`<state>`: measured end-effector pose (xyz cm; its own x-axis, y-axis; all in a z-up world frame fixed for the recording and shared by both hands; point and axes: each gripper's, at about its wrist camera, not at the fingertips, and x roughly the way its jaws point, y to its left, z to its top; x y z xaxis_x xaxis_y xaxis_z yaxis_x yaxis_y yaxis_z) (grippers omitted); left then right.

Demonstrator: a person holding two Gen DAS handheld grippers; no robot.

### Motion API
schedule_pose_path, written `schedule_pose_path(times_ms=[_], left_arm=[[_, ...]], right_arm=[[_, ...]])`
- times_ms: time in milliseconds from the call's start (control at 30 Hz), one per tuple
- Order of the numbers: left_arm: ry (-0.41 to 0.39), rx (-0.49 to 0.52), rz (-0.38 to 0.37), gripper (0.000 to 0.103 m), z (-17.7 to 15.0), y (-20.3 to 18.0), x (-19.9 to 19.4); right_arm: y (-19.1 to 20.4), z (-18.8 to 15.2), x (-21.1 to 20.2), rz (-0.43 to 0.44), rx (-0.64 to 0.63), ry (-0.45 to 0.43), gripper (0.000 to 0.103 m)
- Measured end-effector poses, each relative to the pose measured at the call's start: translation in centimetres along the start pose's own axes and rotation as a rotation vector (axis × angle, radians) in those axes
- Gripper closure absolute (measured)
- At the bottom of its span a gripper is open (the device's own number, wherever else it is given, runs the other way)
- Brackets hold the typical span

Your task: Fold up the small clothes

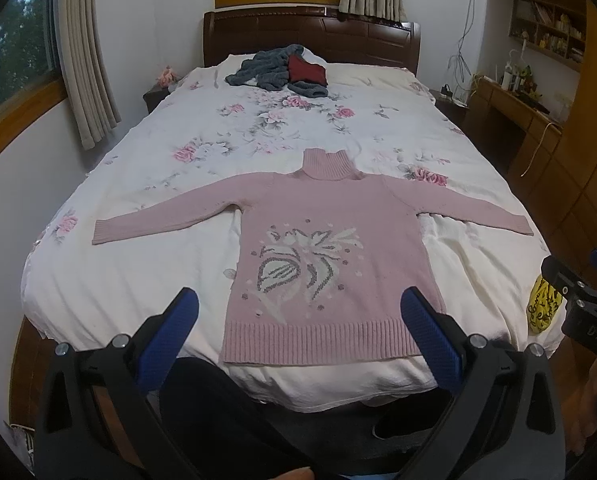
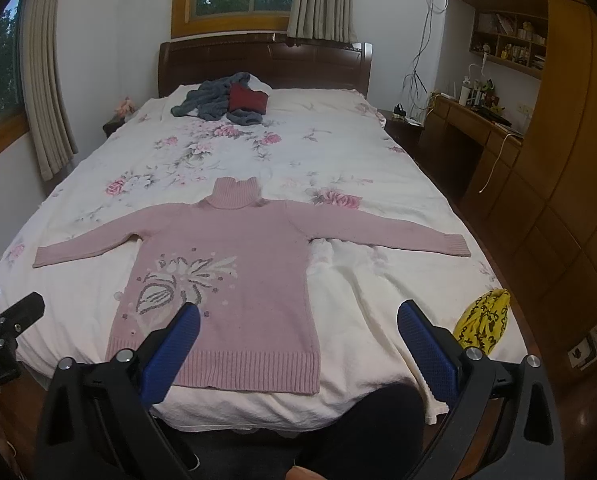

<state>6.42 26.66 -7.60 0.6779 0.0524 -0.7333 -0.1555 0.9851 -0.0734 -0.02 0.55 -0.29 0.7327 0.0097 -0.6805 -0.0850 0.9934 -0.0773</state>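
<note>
Because folding needs a broad, flat support, the bed (image 1: 202, 148) serves as the work area, and its floral cover gives room on every side of the garment. Near the foot of the bed lies the pink sweater (image 1: 330, 248), front side up, its body flat, both sleeves stretched outward to left and right, the turtleneck collar pointing toward the headboard and the ribbed hem toward the person. This spread layout exposes each sleeve and the hem for separate grasping, so the garment appears ready for a first fold, none being visible yet. At the head of the bed a grey garment (image 1: 266, 68) and a dark red item (image 1: 306, 70) lie in a loose heap, well apart from the sweater, probably awaiting their turn. A yellow patterned cloth (image 2: 484, 318) sits at the right edge of the bed. The left gripper (image 1: 298, 316) hovers over the hem with its fingers spread wide and empty. The right gripper (image 2: 298, 332) hangs near the hem's right corner, fingers likewise wide and empty, placed for a two-handed start.
</note>
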Motion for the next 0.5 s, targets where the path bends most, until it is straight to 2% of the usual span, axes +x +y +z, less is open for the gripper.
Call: schedule_pose_path(times_ms=[500], left_arm=[[-0.010, 0.015, 0.007, 0.003, 0.67, 0.14, -0.19]], right_arm=[[0.15, 0.13, -0.01, 0.002, -0.002, -0.001, 0.004]])
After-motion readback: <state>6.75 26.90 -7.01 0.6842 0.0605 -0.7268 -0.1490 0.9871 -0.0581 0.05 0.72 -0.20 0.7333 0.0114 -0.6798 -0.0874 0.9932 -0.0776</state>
